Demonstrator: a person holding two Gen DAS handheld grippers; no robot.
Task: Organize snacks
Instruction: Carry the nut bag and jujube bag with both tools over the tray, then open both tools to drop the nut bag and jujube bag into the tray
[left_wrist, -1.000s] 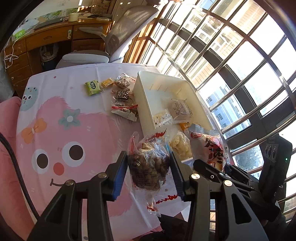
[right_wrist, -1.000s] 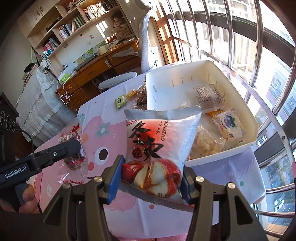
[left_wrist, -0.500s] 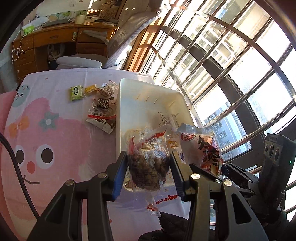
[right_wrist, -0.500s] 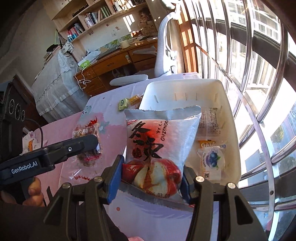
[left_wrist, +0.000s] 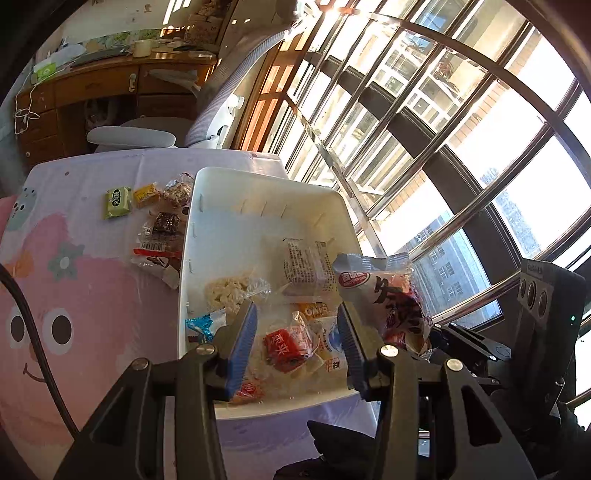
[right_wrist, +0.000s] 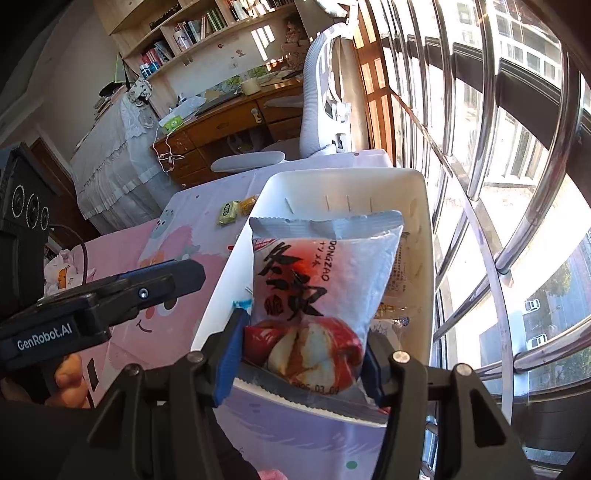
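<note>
Left claw (left_wrist: 295, 341) has let go its nut bag (gone from view), jaws now apart over white bin (left_wrist: 207, 177) holding assorted packets. Right claw (right_wrist: 301, 354) still grips jujube bag (right_wrist: 317, 280), frame centre, above bin. Loose snacks (left_wrist: 157, 229) on table (left_wrist: 74, 280), upper left.

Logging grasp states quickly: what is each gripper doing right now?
Left gripper: open, holding nothing, above the white plastic bin.
Right gripper: closed on the white-and-red jujube snack bag.
</note>
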